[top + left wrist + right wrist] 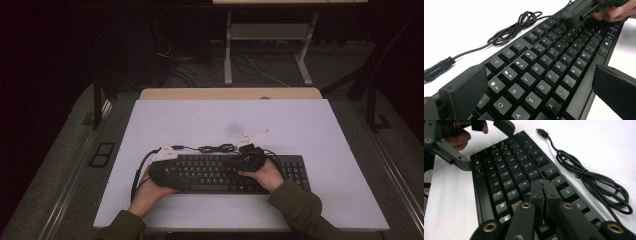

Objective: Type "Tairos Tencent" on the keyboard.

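Dark room, white table top [225, 117]. Black keyboard [235, 172] lies along the near edge, its coiled cable [216, 148] on the table just behind it. My left gripper [539, 87] hangs over the keyboard's left end, jaws spread wide, letter keys between them, nothing pinched. My right gripper [543, 185] sits over the middle keys, jaws pressed together, tips low above the key row.
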`<state>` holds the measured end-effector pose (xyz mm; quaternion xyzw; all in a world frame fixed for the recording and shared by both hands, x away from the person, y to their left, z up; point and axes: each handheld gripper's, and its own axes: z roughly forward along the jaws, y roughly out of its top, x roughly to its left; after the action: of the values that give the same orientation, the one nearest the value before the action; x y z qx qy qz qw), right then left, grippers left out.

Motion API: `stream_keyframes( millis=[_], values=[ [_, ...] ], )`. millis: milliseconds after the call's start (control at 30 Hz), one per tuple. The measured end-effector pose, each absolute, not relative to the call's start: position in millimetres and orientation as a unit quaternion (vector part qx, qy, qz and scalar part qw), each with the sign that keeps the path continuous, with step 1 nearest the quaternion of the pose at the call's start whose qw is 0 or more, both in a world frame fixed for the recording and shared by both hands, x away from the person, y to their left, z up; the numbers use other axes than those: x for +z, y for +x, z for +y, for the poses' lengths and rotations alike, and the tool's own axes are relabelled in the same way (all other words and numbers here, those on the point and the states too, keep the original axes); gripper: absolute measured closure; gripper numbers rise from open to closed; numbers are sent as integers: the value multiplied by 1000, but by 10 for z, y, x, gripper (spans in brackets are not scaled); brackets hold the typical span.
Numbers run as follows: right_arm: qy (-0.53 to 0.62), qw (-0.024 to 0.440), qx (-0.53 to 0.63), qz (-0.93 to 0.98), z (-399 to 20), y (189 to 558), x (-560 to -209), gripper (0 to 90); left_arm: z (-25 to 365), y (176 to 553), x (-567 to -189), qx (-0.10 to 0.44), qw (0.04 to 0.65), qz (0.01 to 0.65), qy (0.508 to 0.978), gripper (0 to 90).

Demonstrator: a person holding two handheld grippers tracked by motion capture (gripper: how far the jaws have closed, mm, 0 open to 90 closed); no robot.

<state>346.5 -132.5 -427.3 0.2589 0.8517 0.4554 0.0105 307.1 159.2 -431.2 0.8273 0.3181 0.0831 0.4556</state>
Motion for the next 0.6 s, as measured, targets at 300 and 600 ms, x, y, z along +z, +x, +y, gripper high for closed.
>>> stream_keyframes(
  millis=[300, 600],
  values=[
    [257, 5, 441, 860, -1289, 3456, -4306, 892, 1584, 3065, -4308, 84, 454, 313, 830, 0],
    [255, 8, 425, 868, -1254, 3448, -4335, 892, 1580, 3066, -4318, 83, 452, 315, 831, 0]
  ],
)
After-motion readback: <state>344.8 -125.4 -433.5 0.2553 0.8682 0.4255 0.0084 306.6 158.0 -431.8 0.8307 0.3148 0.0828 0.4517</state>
